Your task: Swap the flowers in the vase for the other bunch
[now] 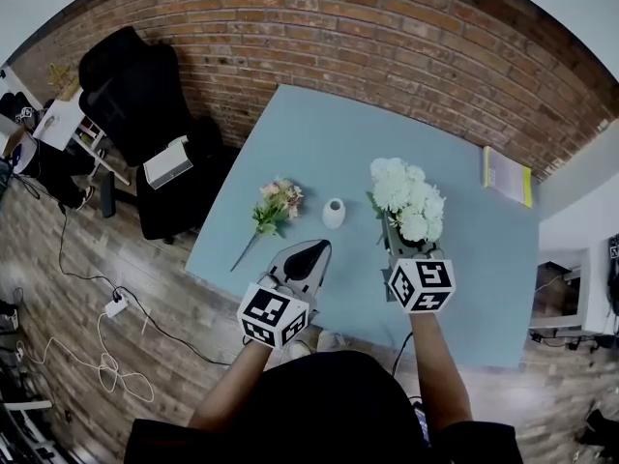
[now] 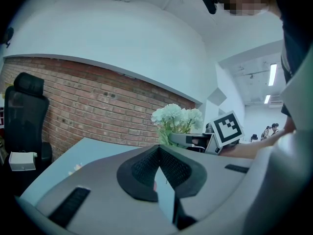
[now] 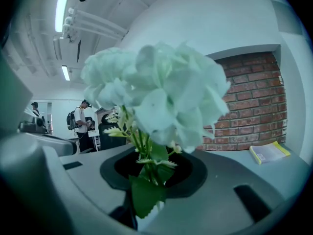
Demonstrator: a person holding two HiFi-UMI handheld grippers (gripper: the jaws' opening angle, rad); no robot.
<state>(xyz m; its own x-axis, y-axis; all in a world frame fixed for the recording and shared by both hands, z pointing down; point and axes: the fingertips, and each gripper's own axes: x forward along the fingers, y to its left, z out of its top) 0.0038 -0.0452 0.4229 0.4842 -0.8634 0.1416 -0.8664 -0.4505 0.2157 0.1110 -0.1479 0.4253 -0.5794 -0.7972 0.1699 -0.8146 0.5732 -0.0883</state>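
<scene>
Nearest, the left gripper [image 1: 314,249] is held shut and empty, likely kept free for the pink bunch [image 1: 274,206] laid on the table [image 1: 319,133] ahead-left of it. The vase [image 1: 334,213] is seen empty just beyond its tips. On the right, the white bunch [image 1: 406,196] is clamped by its stems in the right gripper [image 1: 398,247], so the blooms are spared.

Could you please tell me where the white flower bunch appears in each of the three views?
Head view: white flower bunch right of centre, right of the vase.
Left gripper view: just right of centre, at mid-height.
Right gripper view: fills the centre, stems in the right claw.
Shared landmark: the brick wall, in all three.
</scene>
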